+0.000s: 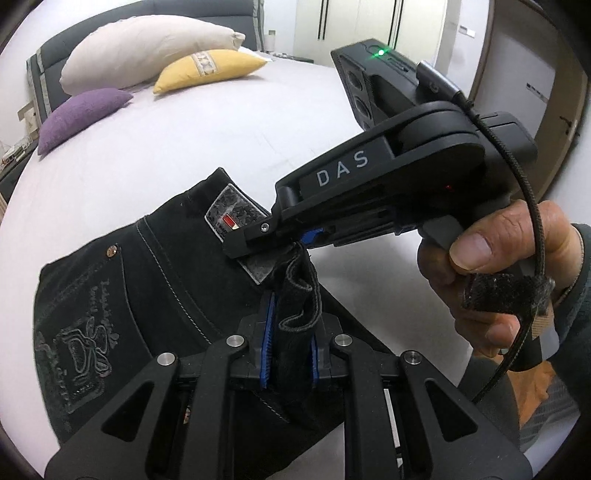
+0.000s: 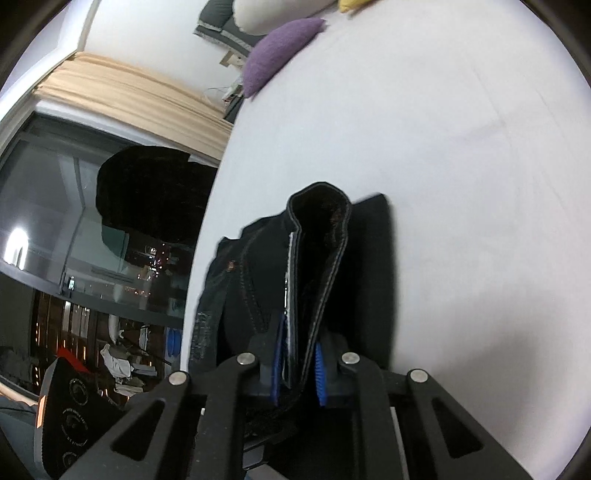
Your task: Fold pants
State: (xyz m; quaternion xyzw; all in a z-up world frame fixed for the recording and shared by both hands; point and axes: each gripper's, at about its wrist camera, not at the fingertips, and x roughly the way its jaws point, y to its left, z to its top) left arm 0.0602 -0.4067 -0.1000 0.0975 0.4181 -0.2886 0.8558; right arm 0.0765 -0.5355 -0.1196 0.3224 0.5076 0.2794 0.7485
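Observation:
Black pants [image 1: 147, 295] with grey stitching, an embroidered back pocket and a waist patch lie on a white bed [image 1: 184, 147]. My left gripper [image 1: 291, 350] is shut on a folded edge of the black cloth, which stands up between its blue pads. In the same view my right gripper [image 1: 273, 243], held by a hand [image 1: 491, 273], comes in from the right and pinches the waistband beside the patch. In the right wrist view my right gripper [image 2: 301, 369] is shut on the doubled waistband [image 2: 321, 240], with the rest of the pants [image 2: 236, 295] lying to its left.
A cream pillow [image 1: 147, 48], a yellow pillow [image 1: 210, 68] and a purple pillow [image 1: 81, 118] lie by the dark headboard at the far end. The bed's left edge [image 2: 207, 240] borders a dark window with a reflection. White wardrobe doors [image 1: 354, 26] stand beyond the bed.

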